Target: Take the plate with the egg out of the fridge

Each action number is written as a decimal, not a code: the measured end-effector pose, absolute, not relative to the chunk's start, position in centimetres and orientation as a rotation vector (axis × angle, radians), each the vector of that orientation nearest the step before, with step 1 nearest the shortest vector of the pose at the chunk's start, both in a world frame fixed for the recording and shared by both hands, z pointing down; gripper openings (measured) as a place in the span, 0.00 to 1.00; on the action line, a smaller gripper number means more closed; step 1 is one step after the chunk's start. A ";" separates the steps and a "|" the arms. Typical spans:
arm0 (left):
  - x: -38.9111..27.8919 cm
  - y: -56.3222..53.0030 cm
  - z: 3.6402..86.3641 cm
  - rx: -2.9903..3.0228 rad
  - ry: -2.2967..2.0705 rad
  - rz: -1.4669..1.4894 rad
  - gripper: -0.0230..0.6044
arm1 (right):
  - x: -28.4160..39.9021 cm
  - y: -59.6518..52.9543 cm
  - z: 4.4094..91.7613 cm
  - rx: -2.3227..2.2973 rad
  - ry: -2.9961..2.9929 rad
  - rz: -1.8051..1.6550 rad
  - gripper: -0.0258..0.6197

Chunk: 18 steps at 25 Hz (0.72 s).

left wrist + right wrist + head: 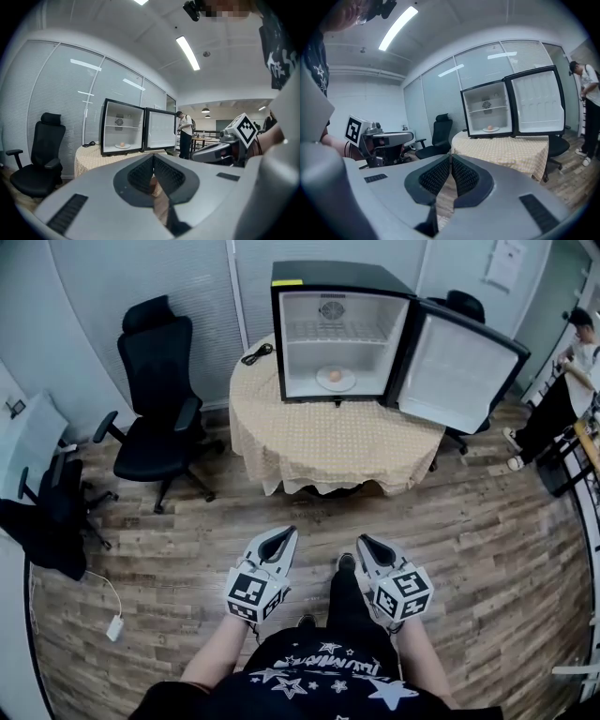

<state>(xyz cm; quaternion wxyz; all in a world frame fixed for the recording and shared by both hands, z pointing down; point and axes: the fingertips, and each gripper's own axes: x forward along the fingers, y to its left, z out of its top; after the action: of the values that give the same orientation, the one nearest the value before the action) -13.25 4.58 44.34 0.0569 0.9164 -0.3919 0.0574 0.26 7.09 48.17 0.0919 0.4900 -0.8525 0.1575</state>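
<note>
Closing the distance to the fridge [328, 277] looks like the step in hand; it stands on the round table [328, 451] with its door [459, 371] swung wide to the right; the plate [322, 381] with the egg [336, 375] sits on the fridge floor, well apart from both tools; the left gripper [279, 540] and the right gripper [368, 546] are each pressed together on nothing; to do it well, come square to the opening, spread the jaws before reaching in, take the plate by its rim and keep it level so the egg cannot roll; a yellow label [287, 282] on the fridge top is too small to read, as is the lettering among stars on the person's shirt [319, 673].
</note>
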 end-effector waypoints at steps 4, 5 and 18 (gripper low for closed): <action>-13.4 2.1 44.6 2.755 -1.232 0.173 0.05 | 0.8 3.2 48.9 1.464 -2.553 0.527 0.09; -13.4 1.4 44.6 2.753 -1.238 0.167 0.05 | 0.8 2.0 48.9 1.458 -2.559 0.531 0.09; -9.1 -9.8 45.2 2.685 -1.298 0.202 0.05 | 6.0 -11.1 49.1 1.439 -2.583 0.606 0.09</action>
<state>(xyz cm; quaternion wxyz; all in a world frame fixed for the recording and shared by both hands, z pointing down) -9.14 -9.75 45.24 0.0763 0.8956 -0.4330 0.0673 6.02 -11.13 49.13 0.0617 0.4757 -0.8543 0.2003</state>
